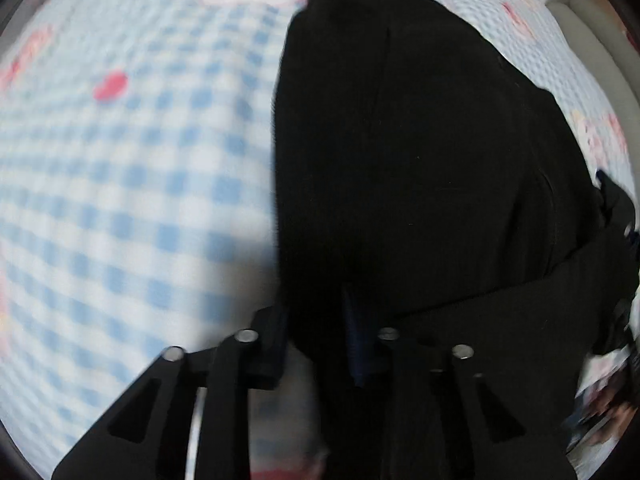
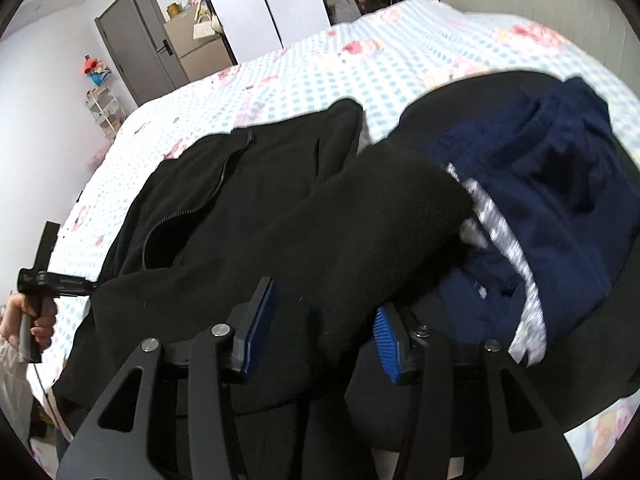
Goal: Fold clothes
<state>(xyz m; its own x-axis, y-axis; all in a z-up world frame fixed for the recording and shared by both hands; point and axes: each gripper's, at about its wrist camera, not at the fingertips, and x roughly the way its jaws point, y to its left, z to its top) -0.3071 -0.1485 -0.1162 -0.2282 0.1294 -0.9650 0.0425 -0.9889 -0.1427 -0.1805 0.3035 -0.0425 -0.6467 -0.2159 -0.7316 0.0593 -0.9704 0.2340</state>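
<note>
The black jacket lies open on the checked bed, its zip running away from the right gripper toward the far left. One sleeve crosses it, long axis from between that gripper's blue pads, which stand apart without pressing, out to the navy garment on the right. The left gripper is nearly closed on the jacket's edge, so the left is nearer that hem

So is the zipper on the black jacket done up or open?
Open, at least along the upper part: on the black jacket the zipper runs along one loose front edge, which curls away. The lower part is hidden.
</note>
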